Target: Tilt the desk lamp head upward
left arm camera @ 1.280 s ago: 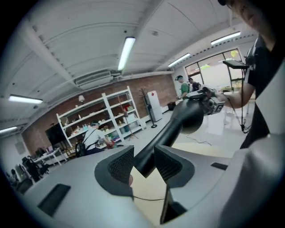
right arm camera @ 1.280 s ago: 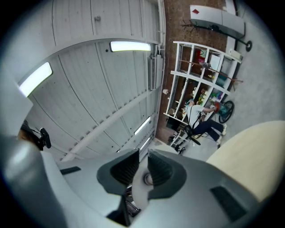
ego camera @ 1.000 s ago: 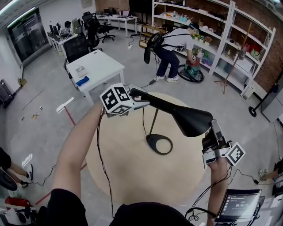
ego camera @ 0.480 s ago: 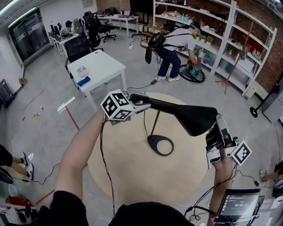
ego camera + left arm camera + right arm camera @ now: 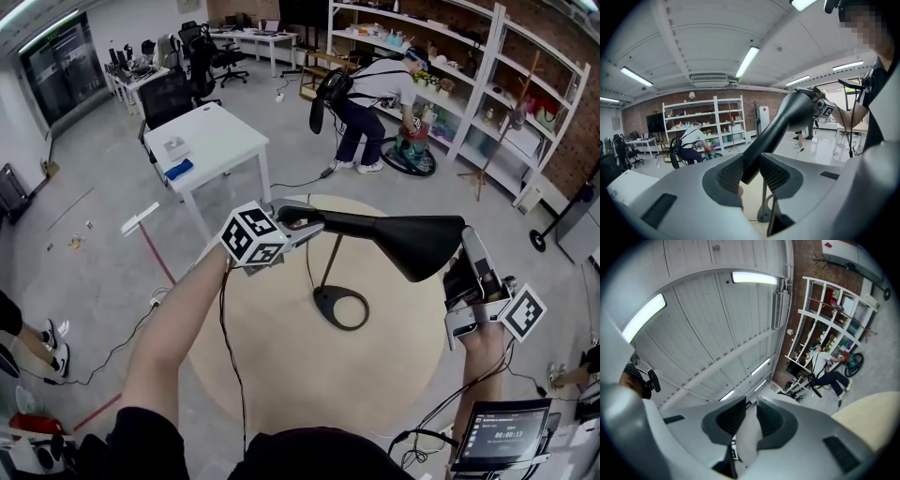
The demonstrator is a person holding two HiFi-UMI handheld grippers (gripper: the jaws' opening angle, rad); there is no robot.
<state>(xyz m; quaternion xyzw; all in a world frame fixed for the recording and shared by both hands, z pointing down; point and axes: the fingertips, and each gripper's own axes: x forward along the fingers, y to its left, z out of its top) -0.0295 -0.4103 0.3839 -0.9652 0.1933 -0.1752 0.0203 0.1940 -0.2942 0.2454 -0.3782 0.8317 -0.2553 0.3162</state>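
Observation:
A black desk lamp stands on the round wooden table [image 5: 281, 375], its ring base [image 5: 339, 307] near the middle. Its long arm [image 5: 347, 223] runs about level into the cone head [image 5: 412, 246]. My left gripper [image 5: 295, 223] holds the arm's left end; in the left gripper view its jaws are closing with both pads pressing on the arm [image 5: 764, 145]. My right gripper [image 5: 464, 253] sits at the head's wide right end. In the right gripper view a pale edge [image 5: 749, 437] is pinched between its narrow jaws, which point at the ceiling.
A person [image 5: 370, 94] bends over at the shelves [image 5: 487, 84] beyond the table. A white desk [image 5: 211, 141] stands at the back left. A screen device [image 5: 502, 433] hangs at the lower right, and cables trail from both grippers.
The lamp head has risen from a downward droop to about level. My right gripper went up and right with it. My left gripper stayed on the arm, shifting slightly.

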